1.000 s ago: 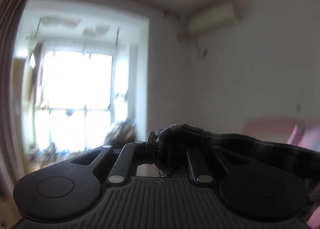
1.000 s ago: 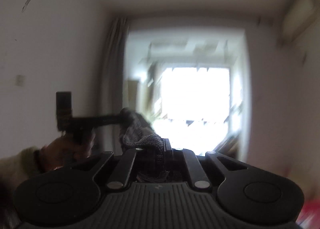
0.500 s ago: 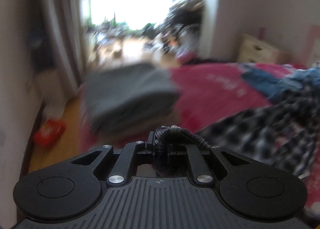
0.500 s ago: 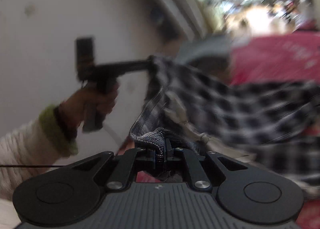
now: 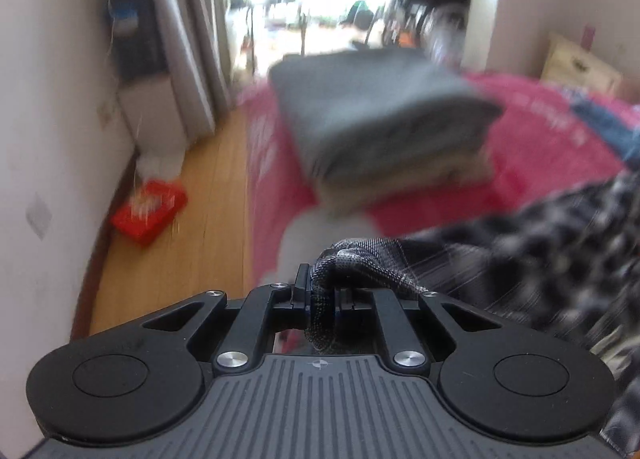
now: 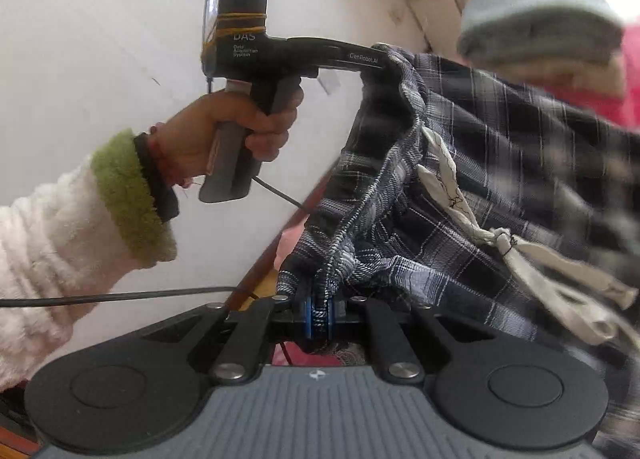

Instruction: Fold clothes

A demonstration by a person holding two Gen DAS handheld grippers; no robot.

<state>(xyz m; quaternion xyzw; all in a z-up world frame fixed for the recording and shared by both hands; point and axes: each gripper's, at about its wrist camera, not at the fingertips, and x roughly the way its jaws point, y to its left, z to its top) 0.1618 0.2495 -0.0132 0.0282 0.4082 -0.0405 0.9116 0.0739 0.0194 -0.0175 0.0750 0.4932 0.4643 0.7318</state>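
I'm clamping the plaid garment (image 6: 460, 187) with both tools — my left gripper (image 5: 320, 295) is pinching one bunched edge, my right gripper (image 6: 318, 315) another. The cloth is hanging between them over the pink bed (image 5: 532, 131), near a stack of folded clothes (image 5: 380, 119).

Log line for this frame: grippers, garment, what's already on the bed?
left gripper: shut on plaid garment | right gripper: shut on plaid garment | garment: stretched between both | red bed: folded stack
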